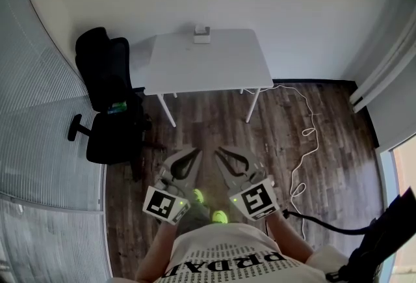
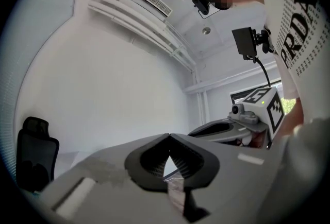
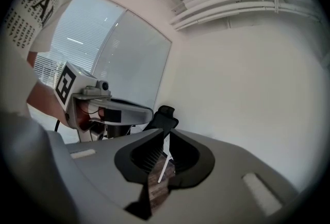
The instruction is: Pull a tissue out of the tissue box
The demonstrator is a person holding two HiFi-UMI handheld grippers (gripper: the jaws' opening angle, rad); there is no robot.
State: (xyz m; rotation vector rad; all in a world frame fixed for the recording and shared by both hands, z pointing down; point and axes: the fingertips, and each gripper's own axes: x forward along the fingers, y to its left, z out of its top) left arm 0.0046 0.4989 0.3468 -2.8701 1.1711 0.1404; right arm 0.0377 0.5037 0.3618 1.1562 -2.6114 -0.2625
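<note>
The tissue box (image 1: 201,34) is a small white box at the back edge of a white table (image 1: 208,70), far ahead of me. Both grippers are held close to the person's body, over the wooden floor and well short of the table. My left gripper (image 1: 197,152) (image 2: 168,136) is shut, its tips touching with nothing between them. My right gripper (image 1: 218,150) (image 3: 166,134) has its tips all but together and also holds nothing. Each gripper shows in the other's view: the right gripper (image 2: 242,124) and the left gripper (image 3: 111,109) are side by side.
A black office chair (image 1: 107,106) stands left of the table, near a glass wall with blinds. A white cable (image 1: 305,145) trails over the floor at the right. A dark object (image 1: 390,236) is at the bottom right corner.
</note>
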